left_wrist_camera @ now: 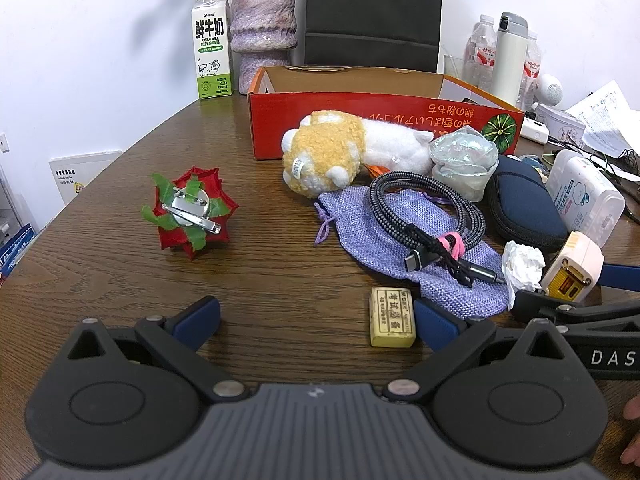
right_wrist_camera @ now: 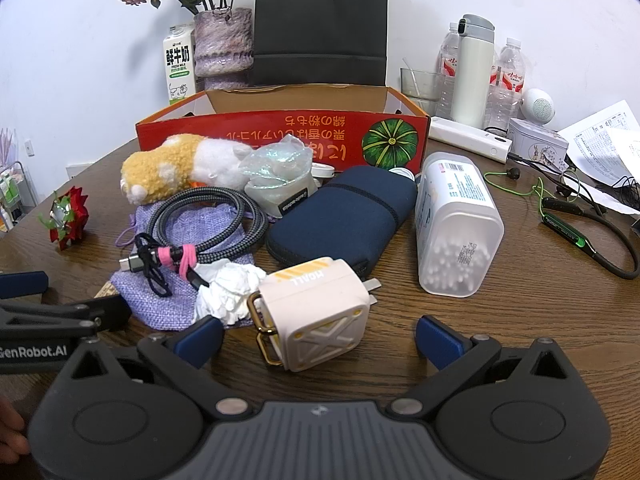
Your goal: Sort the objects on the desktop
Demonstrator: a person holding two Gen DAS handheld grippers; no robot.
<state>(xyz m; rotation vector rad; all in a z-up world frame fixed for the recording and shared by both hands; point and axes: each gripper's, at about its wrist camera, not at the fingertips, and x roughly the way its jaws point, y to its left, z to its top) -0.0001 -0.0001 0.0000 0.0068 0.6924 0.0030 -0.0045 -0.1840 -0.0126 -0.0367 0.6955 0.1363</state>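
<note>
Your left gripper [left_wrist_camera: 316, 320] hangs with its jaws spread wide and nothing between them, tilted down over a dark wooden table [left_wrist_camera: 260, 272]; a yellowed eraser [left_wrist_camera: 392, 317] lies just beside its right fingertip. Your right gripper [right_wrist_camera: 318, 338] is just as wide and grips nothing, its blue pads standing clear on either side of a pale pink charger [right_wrist_camera: 320, 318] that rests on the wood between them.

Behind the charger lies a crumpled white tissue [right_wrist_camera: 228, 294], touching it on the left. A braided cable [right_wrist_camera: 208, 220], coiled and tied with a pink band, sits on a lilac drawstring pouch [right_wrist_camera: 160, 304]. A yellow-and-white plush toy [right_wrist_camera: 180, 168] lies on its side against the front wall of an open red cardboard box [right_wrist_camera: 260, 132], with a crinkled iridescent bag [right_wrist_camera: 280, 176] just beside it. A navy zip case [right_wrist_camera: 340, 216] sits in the middle of the pile, and a clear tub of cotton swabs [right_wrist_camera: 456, 224] lies tipped over to its right.

Well apart from the heap, on the left of the table, a red fabric flower [left_wrist_camera: 188, 212] rests face down, its metal clip showing.

Along the wall stand a milk carton [left_wrist_camera: 212, 46], a mauve vase [left_wrist_camera: 264, 24], a black paper bag [right_wrist_camera: 320, 20], a white flask [right_wrist_camera: 474, 72] and water bottles [right_wrist_camera: 508, 80]. A green-lit neckband earphone [right_wrist_camera: 580, 236] trails across the right side near loose papers [right_wrist_camera: 604, 140].
</note>
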